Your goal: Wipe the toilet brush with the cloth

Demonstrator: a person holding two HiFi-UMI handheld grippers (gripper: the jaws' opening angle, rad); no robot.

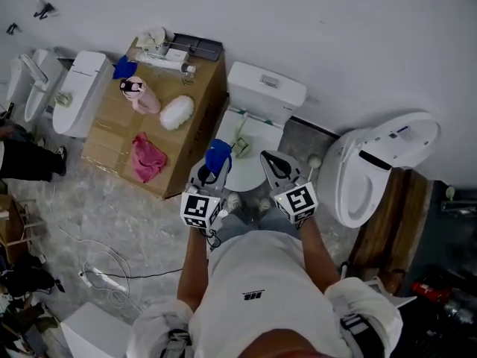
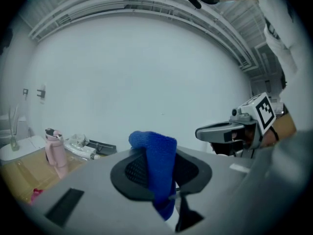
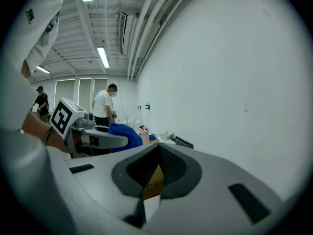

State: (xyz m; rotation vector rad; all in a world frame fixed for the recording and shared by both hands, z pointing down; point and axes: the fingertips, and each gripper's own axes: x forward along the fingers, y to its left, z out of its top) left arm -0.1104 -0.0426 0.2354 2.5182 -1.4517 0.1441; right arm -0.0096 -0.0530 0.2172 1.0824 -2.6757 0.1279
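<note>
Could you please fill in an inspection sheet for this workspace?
Surface: grey floor, cardboard box beside the toilet.
Job's things: blue cloth in left claw; brush not clearly made out.
Clutter: pink bottle, pink rag, white fluffy thing on box.
Grippers: left claw shut on cloth; right claw shut, empty.
Cables: loose loops on floor.
Surroundings: white wall, second toilet, two people beyond.

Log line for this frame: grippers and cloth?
left gripper: shut on blue cloth | right gripper: shut, empty | both held near white toilet
</note>
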